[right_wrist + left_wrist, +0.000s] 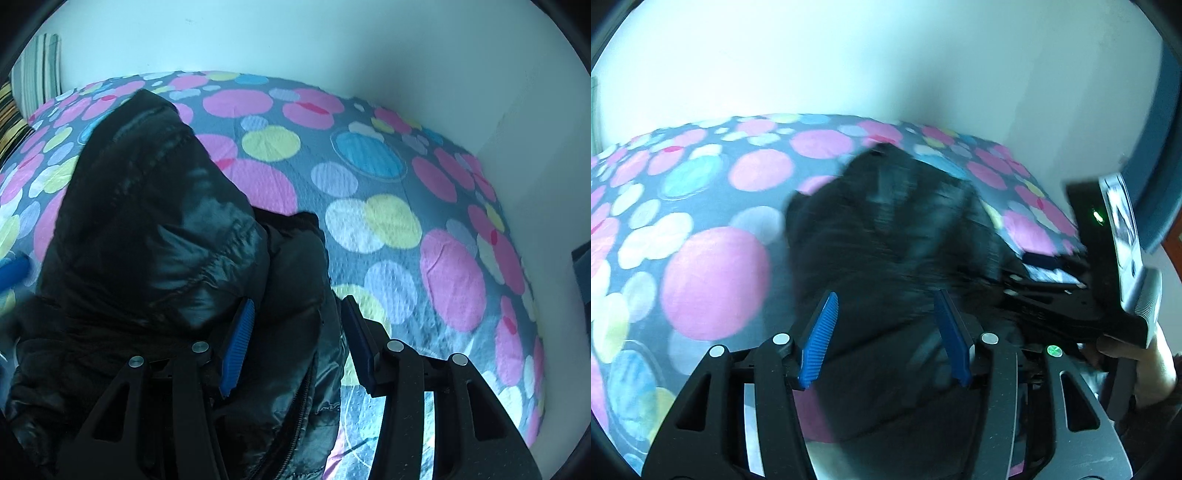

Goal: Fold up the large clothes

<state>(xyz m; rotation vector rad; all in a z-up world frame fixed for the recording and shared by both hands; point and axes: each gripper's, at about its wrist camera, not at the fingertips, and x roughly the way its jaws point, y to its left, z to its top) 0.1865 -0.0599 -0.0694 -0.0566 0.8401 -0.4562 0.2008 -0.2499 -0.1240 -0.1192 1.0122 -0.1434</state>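
Observation:
A shiny black puffer jacket [155, 236] with a hood lies bunched on a bed. In the left wrist view it is a blurred dark heap [886, 229]. My left gripper [886, 317] is open, its blue pads either side of the jacket fabric, just above it. My right gripper [295, 328] is open over the jacket's right edge near the zip; fabric lies between the pads, not pinched. The right gripper's body [1108, 258] shows at the right of the left wrist view. A blue left fingertip [13, 271] shows at the left edge of the right wrist view.
The bed is covered by a grey sheet [388, 192] with pink, yellow, blue and white circles. White walls [295, 33] stand behind and to the right. A striped cloth [37, 70] sits at the bed's far left corner.

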